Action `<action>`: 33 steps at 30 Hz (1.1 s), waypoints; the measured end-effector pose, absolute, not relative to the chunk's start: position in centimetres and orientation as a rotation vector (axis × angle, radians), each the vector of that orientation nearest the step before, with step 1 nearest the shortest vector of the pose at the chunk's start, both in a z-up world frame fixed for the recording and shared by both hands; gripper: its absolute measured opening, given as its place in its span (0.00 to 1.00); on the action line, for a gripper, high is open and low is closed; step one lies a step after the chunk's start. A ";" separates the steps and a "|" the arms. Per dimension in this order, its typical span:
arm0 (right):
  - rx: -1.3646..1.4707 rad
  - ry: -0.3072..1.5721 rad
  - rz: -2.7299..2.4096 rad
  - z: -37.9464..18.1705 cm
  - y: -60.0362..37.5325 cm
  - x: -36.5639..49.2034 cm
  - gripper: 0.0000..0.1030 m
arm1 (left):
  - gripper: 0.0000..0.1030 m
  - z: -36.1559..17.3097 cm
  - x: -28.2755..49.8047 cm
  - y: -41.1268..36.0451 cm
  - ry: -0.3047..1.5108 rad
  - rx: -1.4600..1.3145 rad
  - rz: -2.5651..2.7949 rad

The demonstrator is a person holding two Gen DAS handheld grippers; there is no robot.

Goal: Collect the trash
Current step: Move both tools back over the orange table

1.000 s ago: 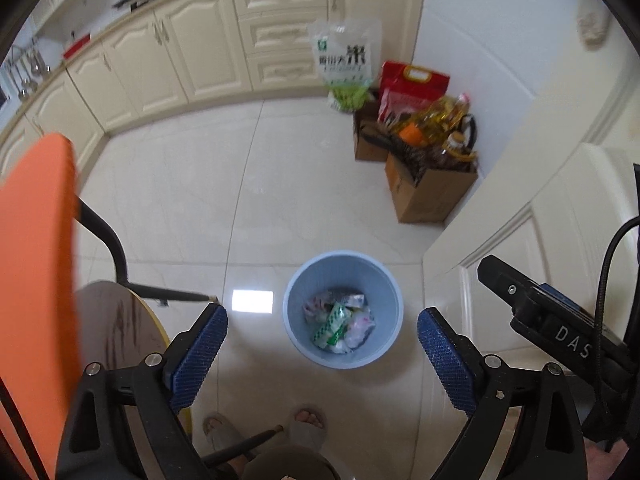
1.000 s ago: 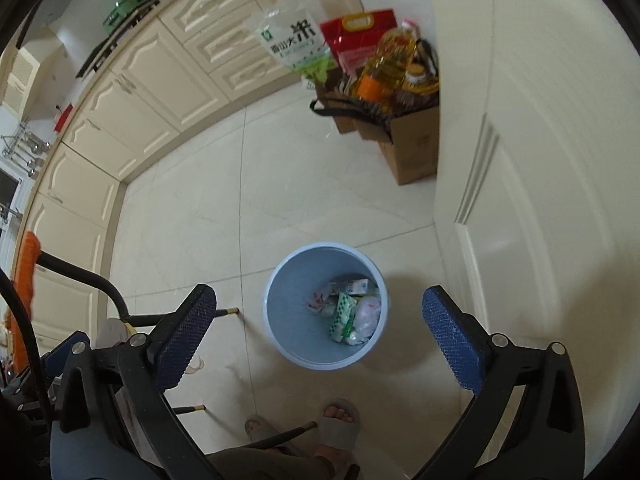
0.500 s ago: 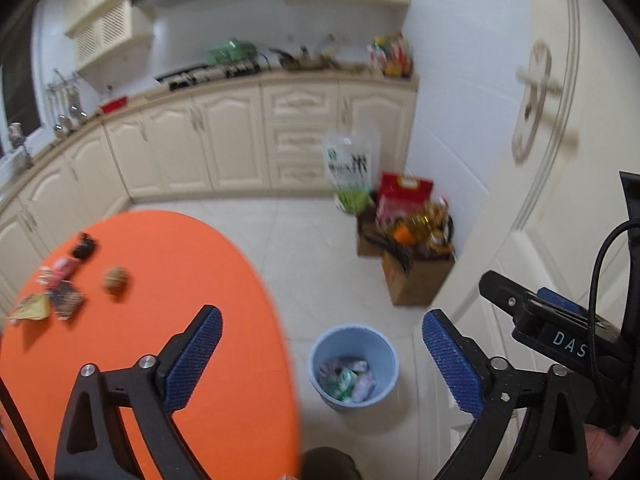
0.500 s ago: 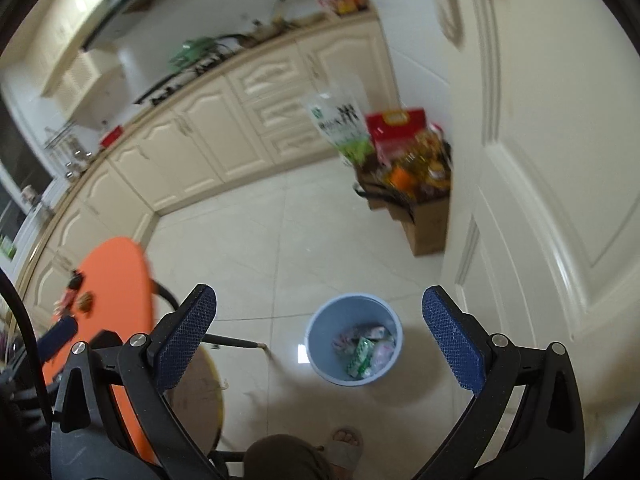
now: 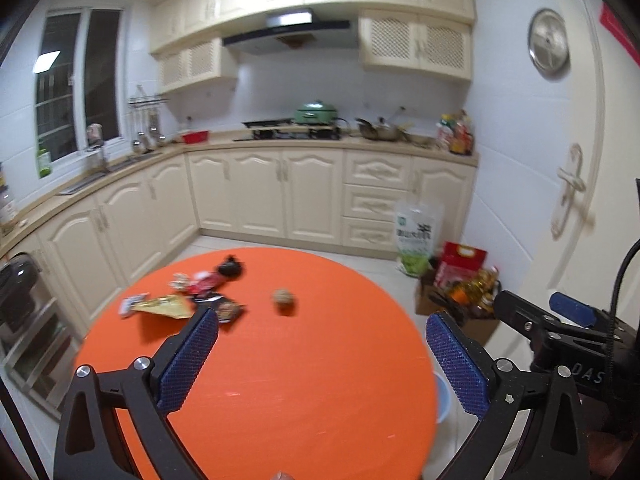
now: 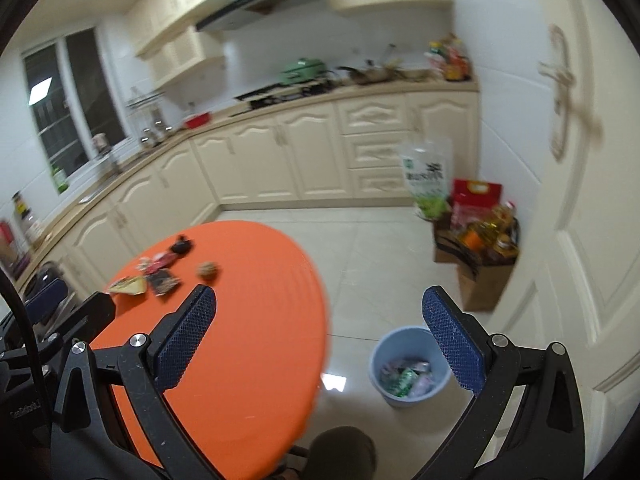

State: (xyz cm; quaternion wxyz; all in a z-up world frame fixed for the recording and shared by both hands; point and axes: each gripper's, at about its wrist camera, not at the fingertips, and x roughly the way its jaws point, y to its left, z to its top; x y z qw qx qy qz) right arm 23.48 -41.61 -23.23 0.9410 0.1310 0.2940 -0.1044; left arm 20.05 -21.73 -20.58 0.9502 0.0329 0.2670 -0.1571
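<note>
Litter lies at the far left of a round orange table [image 5: 300, 380]: a yellow wrapper [image 5: 166, 306], a dark wrapper [image 5: 228, 308], a red and white wrapper [image 5: 200, 280], a black lump [image 5: 230, 268] and a crumpled brown ball [image 5: 284, 298]. My left gripper [image 5: 320, 316] hangs open and empty over the table's near half, short of the litter. My right gripper [image 6: 318, 292] is open and empty too, above the table's right edge [image 6: 320, 320]. A light blue bin [image 6: 408, 364] holding several wrappers stands on the floor to the right of the table.
A cardboard box [image 6: 480, 280] of oil bottles, a red pack and a rice bag [image 6: 428, 176] stand by the cream door [image 6: 580, 200]. Cream cabinets [image 5: 280, 196] run along the far wall. The person's knee [image 6: 344, 452] shows at the bottom.
Both grippers have risen and tilted up from over the bin. They now face across the orange table, with the litter in view; the bin has slid to the lower right.
</note>
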 end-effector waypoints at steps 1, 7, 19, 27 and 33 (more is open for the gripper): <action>0.259 0.596 -0.202 -23.0 -40.7 23.5 1.00 | 0.99 -20.6 19.1 -20.3 0.539 0.056 -0.306; 0.191 0.562 -0.101 -21.2 -33.9 23.9 1.00 | 0.99 -20.2 14.3 -15.7 0.504 0.016 -0.208; 0.086 0.522 0.013 -20.4 -24.5 24.6 1.00 | 0.99 -19.8 6.1 -10.5 0.452 -0.064 -0.043; 0.063 0.529 0.026 -20.4 -23.2 24.4 1.00 | 0.99 -19.9 4.6 -9.6 0.461 -0.100 -0.009; 0.053 0.527 0.022 -20.2 -23.4 24.7 1.00 | 0.99 -19.1 6.5 -9.7 0.485 -0.106 -0.014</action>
